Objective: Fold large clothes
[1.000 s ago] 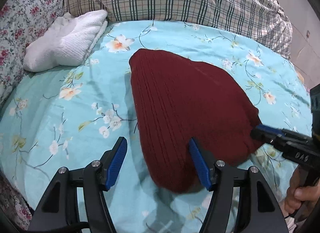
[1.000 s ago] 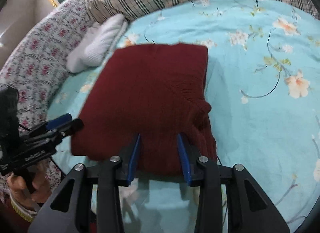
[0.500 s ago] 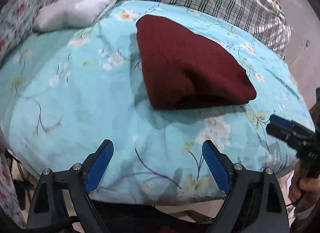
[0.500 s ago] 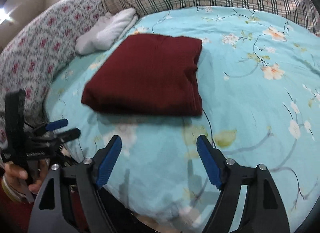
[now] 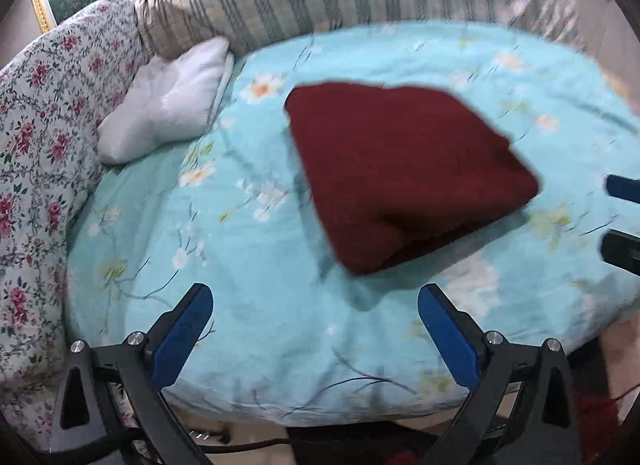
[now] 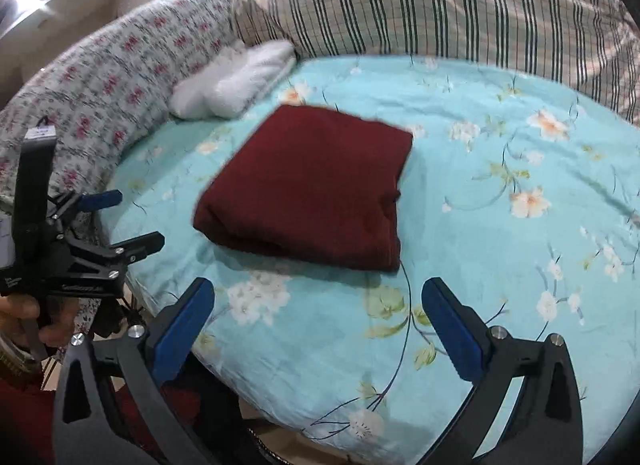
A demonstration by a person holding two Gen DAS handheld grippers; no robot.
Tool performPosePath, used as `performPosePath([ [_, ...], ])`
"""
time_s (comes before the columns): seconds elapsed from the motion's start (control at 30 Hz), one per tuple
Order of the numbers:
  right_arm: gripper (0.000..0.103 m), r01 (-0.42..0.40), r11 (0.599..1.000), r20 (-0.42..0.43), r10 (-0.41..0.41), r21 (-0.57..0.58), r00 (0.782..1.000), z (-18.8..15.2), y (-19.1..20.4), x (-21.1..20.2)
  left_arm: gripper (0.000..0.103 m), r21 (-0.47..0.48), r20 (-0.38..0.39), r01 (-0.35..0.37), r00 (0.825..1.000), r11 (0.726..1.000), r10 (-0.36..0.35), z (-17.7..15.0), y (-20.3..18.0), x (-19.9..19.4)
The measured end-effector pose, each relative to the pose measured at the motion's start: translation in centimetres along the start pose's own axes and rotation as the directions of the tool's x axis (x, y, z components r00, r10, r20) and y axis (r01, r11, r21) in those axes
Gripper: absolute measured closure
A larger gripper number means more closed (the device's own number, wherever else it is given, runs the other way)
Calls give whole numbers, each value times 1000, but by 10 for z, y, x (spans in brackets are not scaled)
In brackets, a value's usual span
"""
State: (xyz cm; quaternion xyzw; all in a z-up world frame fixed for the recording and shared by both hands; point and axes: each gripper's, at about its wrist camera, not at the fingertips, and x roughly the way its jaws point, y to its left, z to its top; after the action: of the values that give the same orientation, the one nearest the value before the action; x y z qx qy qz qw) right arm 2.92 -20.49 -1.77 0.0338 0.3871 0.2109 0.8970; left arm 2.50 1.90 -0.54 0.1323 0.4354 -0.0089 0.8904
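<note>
Right wrist: both tools (image 6: 316, 321) (image 5: 314, 321) gaping, empty, at bed edge (image 6: 320, 421); folded maroon garment (image 6: 312, 193) apart

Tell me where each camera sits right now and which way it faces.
Left wrist: rides on the left hand-held gripper, open, off the bed's near edge, facing the folded red garment and the white towel; the right gripper's tips show at the right edge.
Right wrist: rides on the right hand-held gripper, open, facing the same garment from further right; the left gripper and the person's hand show at left.
Shared: garment, towel, blue floral bedsheet, plaid pillow.
</note>
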Motion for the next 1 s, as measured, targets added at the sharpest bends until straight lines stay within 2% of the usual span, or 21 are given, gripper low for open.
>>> performPosePath([
  [0.1, 0, 15, 1000, -23, -15, -5, 1000, -6, 3, 12, 0, -6, -14, -23, 1000, 1000, 22, -2, 3, 11],
  [0.27, 0, 16, 1000, -58, -16, -1, 998, -9, 5, 27, 0, -32, -26, -20, 999, 999, 19, 0, 7, 20],
  [0.73, 0, 6, 999, -51, -8, -35, 999, 29, 6, 39, 0, -61, -6, 9, 1000, 998, -9, 21, 11, 22],
  [1.0, 0, -2, 999, -68, 0, -38, 998, 36, 7, 46, 0, -62, 0, 22, 1000, 998, -22, 25, 9, 19],
])
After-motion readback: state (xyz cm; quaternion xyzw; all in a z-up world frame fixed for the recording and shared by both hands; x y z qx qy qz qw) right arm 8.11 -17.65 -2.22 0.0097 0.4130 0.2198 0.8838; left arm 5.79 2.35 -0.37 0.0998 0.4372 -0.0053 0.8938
